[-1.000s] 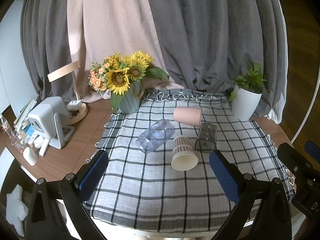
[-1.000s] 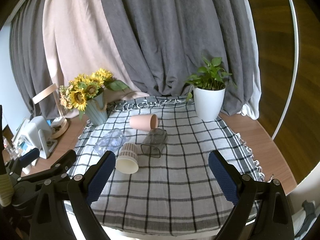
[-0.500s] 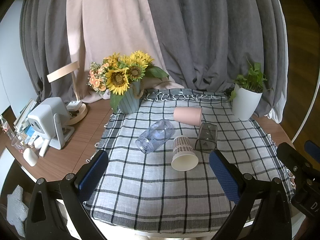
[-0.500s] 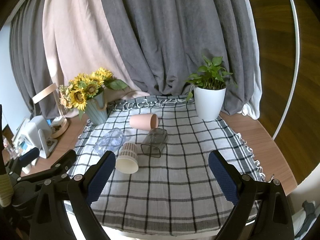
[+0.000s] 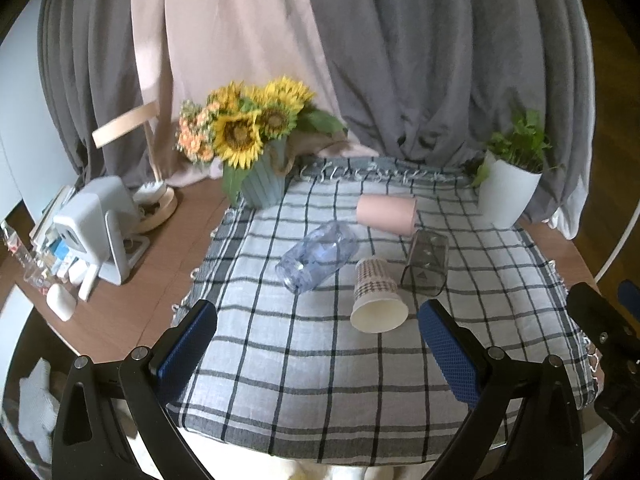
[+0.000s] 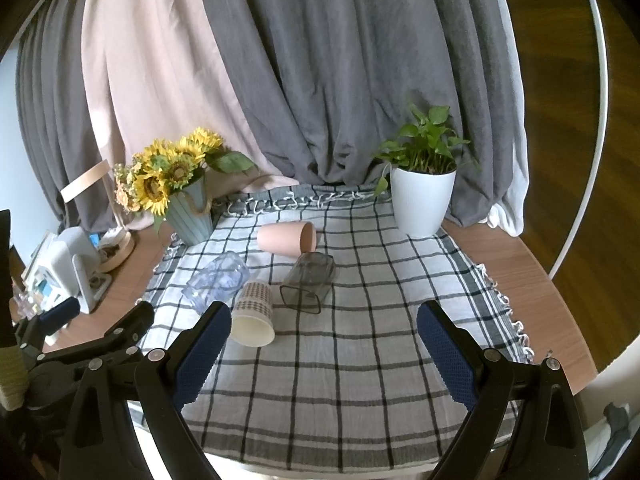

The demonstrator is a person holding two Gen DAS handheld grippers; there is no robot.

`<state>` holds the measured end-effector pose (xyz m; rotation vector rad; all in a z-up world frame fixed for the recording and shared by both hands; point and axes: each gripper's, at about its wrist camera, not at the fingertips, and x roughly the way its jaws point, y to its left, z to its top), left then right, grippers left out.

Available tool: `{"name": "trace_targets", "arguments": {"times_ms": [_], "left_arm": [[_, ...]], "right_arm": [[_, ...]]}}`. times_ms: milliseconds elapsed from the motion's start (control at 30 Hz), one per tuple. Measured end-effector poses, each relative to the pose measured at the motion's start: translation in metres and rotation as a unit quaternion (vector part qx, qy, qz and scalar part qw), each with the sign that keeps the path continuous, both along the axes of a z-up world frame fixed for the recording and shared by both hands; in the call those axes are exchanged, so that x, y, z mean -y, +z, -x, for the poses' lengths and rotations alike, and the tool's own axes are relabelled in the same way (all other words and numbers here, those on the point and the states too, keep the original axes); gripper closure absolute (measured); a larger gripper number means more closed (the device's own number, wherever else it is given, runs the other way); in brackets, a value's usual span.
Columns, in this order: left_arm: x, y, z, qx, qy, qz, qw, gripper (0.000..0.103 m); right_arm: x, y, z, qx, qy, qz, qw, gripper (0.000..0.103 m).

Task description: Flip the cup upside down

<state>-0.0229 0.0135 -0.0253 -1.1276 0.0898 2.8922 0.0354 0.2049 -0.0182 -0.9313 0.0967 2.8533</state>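
Blue-padded and spread wide, gripping nothing: holding the left hand-held gripper [image 5: 316, 316] over the near part of the checked cloth [image 5: 320, 380] on the counter [image 5: 168, 280]. Just starting to nudge it, judging by the slight blur and small shift in its view against half a second ago, so probably only beginning the approach, with no cup touched yet. Finding, from left to right, a clear plastic cup [image 5: 318, 256], a patterned paper cup [image 5: 378, 300], a pink cup [image 5: 386, 214] and a dark glass tumbler [image 5: 426, 266], all lying on their sides in a close cluster; not telling which is meant. Keeping the right hand-held gripper [image 6: 324, 314] equally spread, empty, unmoved. Reading no writing; making out only a triangular mark on the tumbler.
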Motion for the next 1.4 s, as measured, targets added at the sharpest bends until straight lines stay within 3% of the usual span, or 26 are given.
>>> {"name": "trace_targets", "arguments": {"times_ms": [167,400,700,967,1200,1400], "left_arm": [[0.000,-0.003,0.022,0.019,0.022,-0.007,0.9995,0.000],[0.000,-0.003,0.064,0.039,0.056,-0.022,0.9974,0.000],[0.003,-0.014,0.135,0.078,0.109,-0.037,0.9903,0.000],[0.011,-0.035,0.193,0.121,0.171,-0.043,0.9768,0.000],[0.019,-0.052,0.230,0.140,0.220,-0.030,0.9651,0.000],[0.014,-0.066,0.258,0.154,0.237,-0.012,0.9592,0.000]], "right_arm": [[-0.006,-0.008,0.029,0.038,0.016,0.016,0.999,0.009],[-0.011,-0.015,0.102,0.094,0.053,0.027,0.994,0.009],[0.012,-0.016,0.207,0.177,0.120,-0.035,0.976,0.009],[0.039,-0.029,0.296,0.269,0.184,-0.115,0.938,0.009],[0.056,-0.073,0.369,0.365,0.231,-0.148,0.890,0.009],[0.071,-0.109,0.407,0.413,0.274,-0.166,0.852,0.009]]}}
